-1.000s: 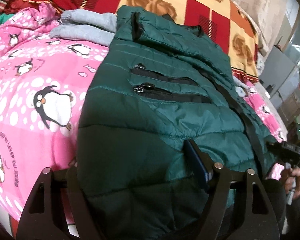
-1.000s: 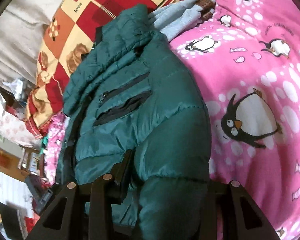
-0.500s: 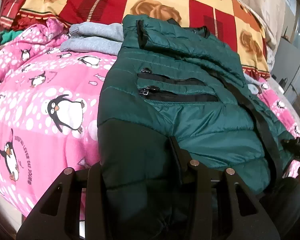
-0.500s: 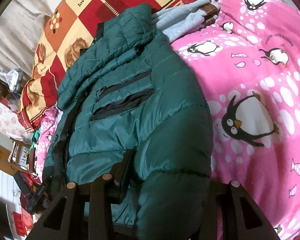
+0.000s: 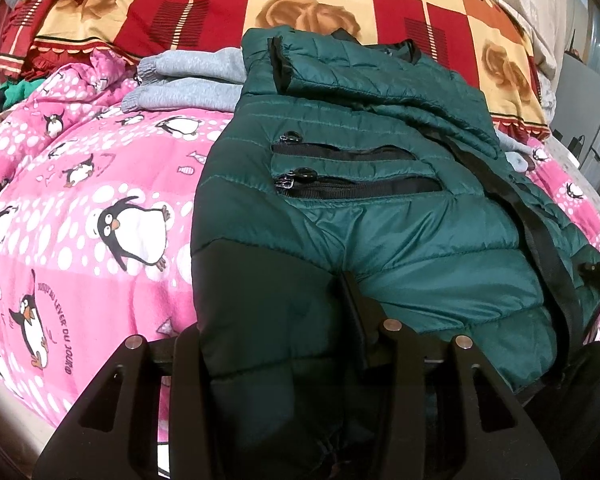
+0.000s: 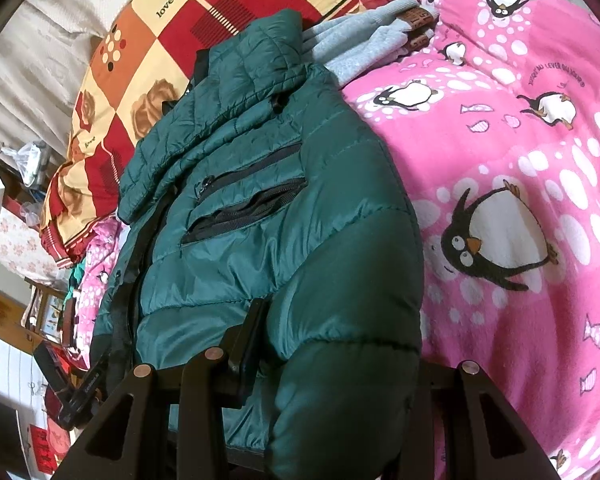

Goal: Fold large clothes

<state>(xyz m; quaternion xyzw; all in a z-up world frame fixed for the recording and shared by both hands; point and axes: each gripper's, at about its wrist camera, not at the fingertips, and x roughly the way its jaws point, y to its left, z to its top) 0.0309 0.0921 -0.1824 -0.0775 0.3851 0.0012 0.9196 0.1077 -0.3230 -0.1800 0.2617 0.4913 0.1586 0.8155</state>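
Note:
A dark green puffer jacket (image 5: 380,240) lies folded lengthwise on the bed, its two zip pockets facing up. My left gripper (image 5: 272,312) has the jacket's near hem bunched between its fingers; the jaws are opening slightly while the pads still press the fabric. In the right wrist view the same jacket (image 6: 260,240) fills the middle. My right gripper (image 6: 340,340) is shut on a thick roll of its near edge. On each gripper the padding hides one finger.
A pink penguin blanket (image 5: 80,200) covers the bed and shows again as the blanket (image 6: 520,160) right of the jacket. Folded grey clothes (image 5: 188,80) lie behind the jacket. A red and orange checked quilt (image 5: 300,0) is at the back. Cluttered furniture (image 6: 28,300) stands beside the bed.
My left gripper's fingers came much closer together and pinched the jacket's hem, and its view shifted a little. The right gripper kept its hold and did not move.

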